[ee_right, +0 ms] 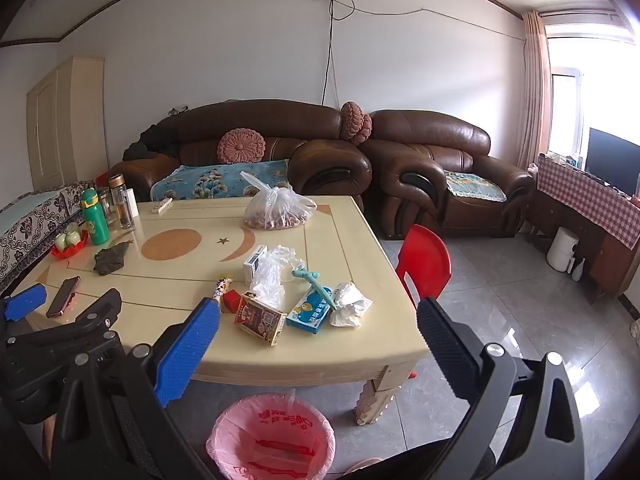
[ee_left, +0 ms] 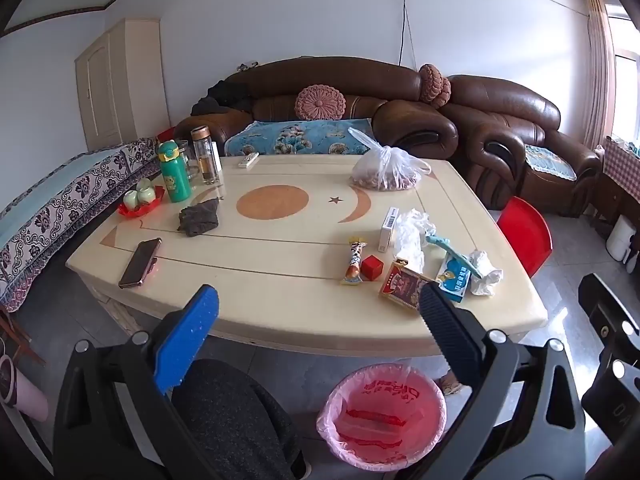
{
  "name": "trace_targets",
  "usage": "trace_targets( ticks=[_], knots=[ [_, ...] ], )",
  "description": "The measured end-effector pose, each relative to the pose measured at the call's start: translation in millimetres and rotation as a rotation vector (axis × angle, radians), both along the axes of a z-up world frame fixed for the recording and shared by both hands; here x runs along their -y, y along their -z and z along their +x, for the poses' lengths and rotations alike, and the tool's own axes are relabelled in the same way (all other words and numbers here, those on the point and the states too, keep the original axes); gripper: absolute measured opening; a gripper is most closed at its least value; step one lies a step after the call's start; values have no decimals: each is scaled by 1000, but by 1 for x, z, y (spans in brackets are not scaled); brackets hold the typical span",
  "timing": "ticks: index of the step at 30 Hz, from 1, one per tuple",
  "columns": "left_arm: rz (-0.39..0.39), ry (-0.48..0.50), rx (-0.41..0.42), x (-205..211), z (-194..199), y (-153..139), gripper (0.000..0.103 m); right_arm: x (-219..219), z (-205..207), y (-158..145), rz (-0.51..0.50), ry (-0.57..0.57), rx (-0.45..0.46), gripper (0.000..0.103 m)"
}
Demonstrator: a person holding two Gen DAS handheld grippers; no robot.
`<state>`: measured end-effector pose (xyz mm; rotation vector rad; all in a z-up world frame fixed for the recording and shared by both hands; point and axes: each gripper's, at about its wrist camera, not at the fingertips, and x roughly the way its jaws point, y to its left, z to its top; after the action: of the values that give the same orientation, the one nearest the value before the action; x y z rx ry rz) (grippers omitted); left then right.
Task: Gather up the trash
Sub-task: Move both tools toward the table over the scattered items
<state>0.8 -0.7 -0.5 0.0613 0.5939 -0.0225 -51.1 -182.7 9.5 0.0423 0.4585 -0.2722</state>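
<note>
The left gripper [ee_left: 320, 304] hovered over the table's [ee_left: 280, 280] near edge, jaws spread wide and empty; the red cigarette pack [ee_left: 402, 288] lay just beyond its black finger, the candy wrapper [ee_left: 354, 258] between and ahead of the jaws. The right gripper [ee_right: 318, 316] also gaped, holding nothing, with the blue box [ee_right: 310, 314] and crumpled tissue [ee_right: 350, 304] lying ahead between its fingers. A pink-lined bin [ee_right: 272, 440] stood below.

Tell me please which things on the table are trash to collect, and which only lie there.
Likely for the job:
crumpled tissue
clear plastic wrapper
candy wrapper
red carton
pink-lined bin

Just lying about:
phone
green bottle
bag of nuts
dark cloth
</note>
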Motion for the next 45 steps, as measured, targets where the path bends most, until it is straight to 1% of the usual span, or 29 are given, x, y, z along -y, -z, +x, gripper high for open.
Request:
trace_targets(
  ticks=[4, 5, 11, 16, 19, 22, 25, 27, 32, 36, 45],
  knots=[
    [19, 7, -6, 7, 2, -1, 98, 0, 0, 1, -1, 0, -1, 97],
    [9, 5, 5, 3, -2, -3, 98, 0, 1, 1, 0, -1, -2, 97],
    [30, 6, 6, 8, -1, -2, 98, 0, 1, 0, 2, 0, -3, 97],
    [36, 21, 32, 6, -6, 1, 98, -1, 0, -1, 3, 0, 0, 97],
    [51, 20, 23, 7, -3, 2, 98, 3, 5, 6, 3, 0, -2, 97],
    [57, 24, 10, 9, 2, 3, 98, 2, 3, 5, -2, 8, 2, 97],
    [62, 24, 10, 7, 6, 3, 98, 3, 3, 7, -12, 13, 8, 97],
    [64, 16, 15, 6, 8, 4, 98, 6, 10, 8, -11, 10, 4, 97],
    [53, 12, -9, 2, 21, 8, 98, 12, 22, 18, 0, 4, -26, 97],
    [67, 11, -29, 1, 31, 15, 98, 15, 30, 23, -8, 4, -45, 97],
    [66, -6, -41, -4, 42, 17, 98, 17, 42, 29, 2, 0, -62, 97]
  ],
)
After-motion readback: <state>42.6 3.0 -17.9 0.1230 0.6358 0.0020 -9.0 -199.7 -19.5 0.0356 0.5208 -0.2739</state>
